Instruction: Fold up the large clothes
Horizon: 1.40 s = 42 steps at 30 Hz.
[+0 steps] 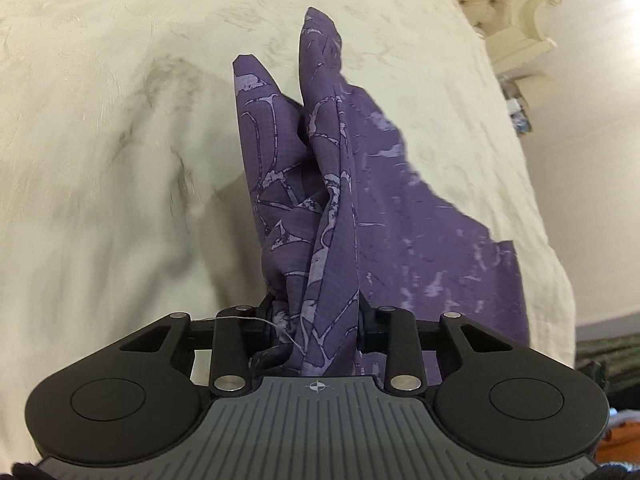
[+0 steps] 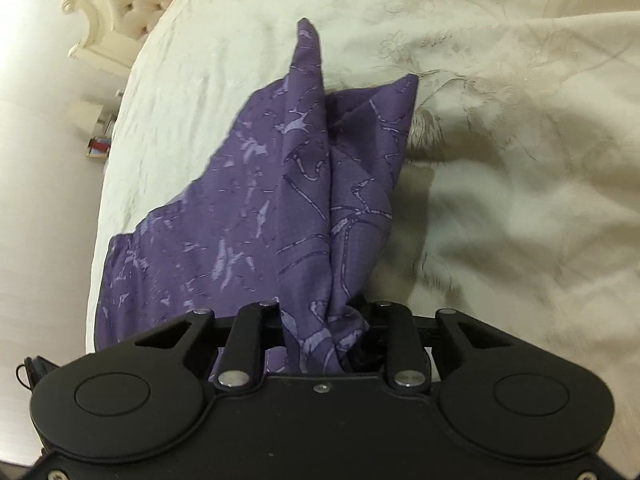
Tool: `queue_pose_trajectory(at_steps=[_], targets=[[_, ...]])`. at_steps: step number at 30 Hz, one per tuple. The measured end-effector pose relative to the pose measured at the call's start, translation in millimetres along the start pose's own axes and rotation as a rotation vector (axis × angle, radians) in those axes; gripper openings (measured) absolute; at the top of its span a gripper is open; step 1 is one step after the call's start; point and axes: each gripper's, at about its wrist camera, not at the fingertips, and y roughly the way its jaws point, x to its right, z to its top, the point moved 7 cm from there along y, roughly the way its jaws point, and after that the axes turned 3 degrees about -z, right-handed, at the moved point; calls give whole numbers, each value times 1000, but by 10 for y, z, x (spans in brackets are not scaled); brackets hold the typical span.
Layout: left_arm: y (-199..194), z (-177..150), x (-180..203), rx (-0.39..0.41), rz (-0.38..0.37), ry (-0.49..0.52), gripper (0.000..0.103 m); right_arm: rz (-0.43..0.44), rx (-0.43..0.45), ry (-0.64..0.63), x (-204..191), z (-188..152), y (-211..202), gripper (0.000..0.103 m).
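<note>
The purple cloth is hanging bunched over the cream bed, near the bed's edge by the headboard. The left tongs are pinching one bunch of it, and the right tongs are pinching another. The folding is only starting; no neat fold is showing yet. No boxes or baskets are showing.
</note>
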Motion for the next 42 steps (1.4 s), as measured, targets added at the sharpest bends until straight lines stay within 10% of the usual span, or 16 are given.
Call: queue_pose_trajectory(at_steps=[13, 23, 33, 42], targets=[[-579, -1315, -315, -108, 16, 50, 35, -49, -157, 8, 599, -1016, -637, 39], [-234, -1393, -599, -58, 210, 159, 76, -299, -81, -22, 998, -1084, -431, 99], [-318, -1496, -678, 2, 146, 122, 90, -283, 0, -19, 1033, -1199, -724, 102], [-815, -1569, -353, 245, 277, 116, 91, -175, 58, -64, 935, -884, -838, 103]])
